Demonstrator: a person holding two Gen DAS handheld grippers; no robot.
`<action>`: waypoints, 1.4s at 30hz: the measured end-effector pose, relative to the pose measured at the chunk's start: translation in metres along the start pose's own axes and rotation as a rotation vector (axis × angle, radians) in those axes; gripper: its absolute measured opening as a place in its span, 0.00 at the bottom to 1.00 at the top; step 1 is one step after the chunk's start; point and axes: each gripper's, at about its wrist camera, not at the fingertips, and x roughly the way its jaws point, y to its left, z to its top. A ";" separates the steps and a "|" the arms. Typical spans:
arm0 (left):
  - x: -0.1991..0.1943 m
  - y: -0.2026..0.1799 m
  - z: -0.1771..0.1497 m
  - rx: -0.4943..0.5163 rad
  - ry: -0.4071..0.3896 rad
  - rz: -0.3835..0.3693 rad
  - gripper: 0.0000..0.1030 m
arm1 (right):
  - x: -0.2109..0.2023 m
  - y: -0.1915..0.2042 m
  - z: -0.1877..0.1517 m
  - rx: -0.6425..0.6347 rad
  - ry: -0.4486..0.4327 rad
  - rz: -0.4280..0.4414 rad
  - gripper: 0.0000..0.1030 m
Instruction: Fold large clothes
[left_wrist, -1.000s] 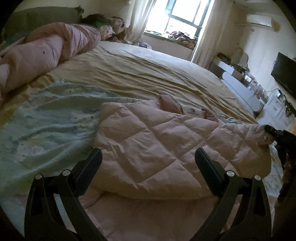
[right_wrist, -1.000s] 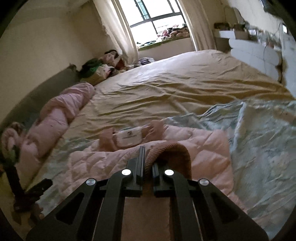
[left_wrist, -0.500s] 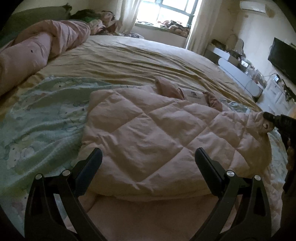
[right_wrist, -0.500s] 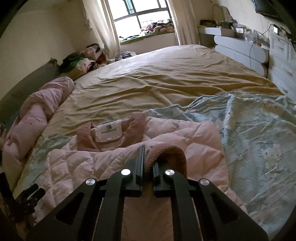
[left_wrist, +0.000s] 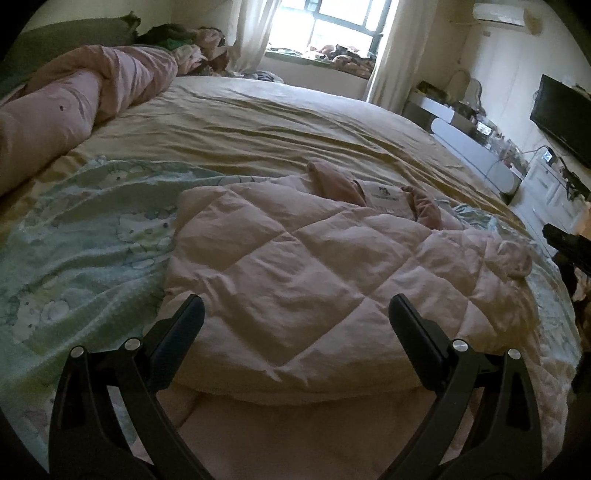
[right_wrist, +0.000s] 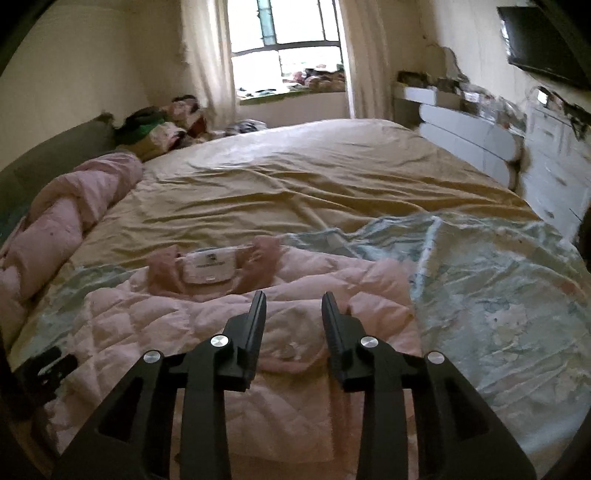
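1. On bed (right_wrist: 314, 173): one pink roll (left_wrist: 74, 107) far left, one pink jacket (left_wrist: 295, 266) folded near the front edge, lying over one mint blanket (left_wrist: 85, 236).
2. Left gripper (left_wrist: 295, 314): spread wide above jacket, gripping nothing.
3. Right gripper (right_wrist: 293, 299): just parted, narrow gap, jacket below, nothing pinched.
4. Beyond: one window (right_wrist: 288, 40), two curtains, one TV (left_wrist: 561, 114) at right.

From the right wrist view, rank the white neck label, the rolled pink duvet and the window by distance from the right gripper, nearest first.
Measured from the right gripper, whose jaws have just been opening with nothing between them:
1. White neck label, just ahead, on the pink jacket.
2. Rolled pink duvet, along the bed's left edge.
3. Window, on the far wall.
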 end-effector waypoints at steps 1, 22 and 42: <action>0.001 0.000 0.001 0.002 0.002 0.000 0.91 | -0.001 0.003 -0.001 -0.009 -0.001 0.016 0.31; 0.036 -0.003 -0.022 0.055 0.152 0.033 0.80 | 0.043 0.098 -0.021 -0.189 0.157 0.133 0.40; 0.027 -0.006 -0.015 0.056 0.148 0.008 0.79 | 0.085 0.102 -0.063 -0.172 0.322 0.169 0.82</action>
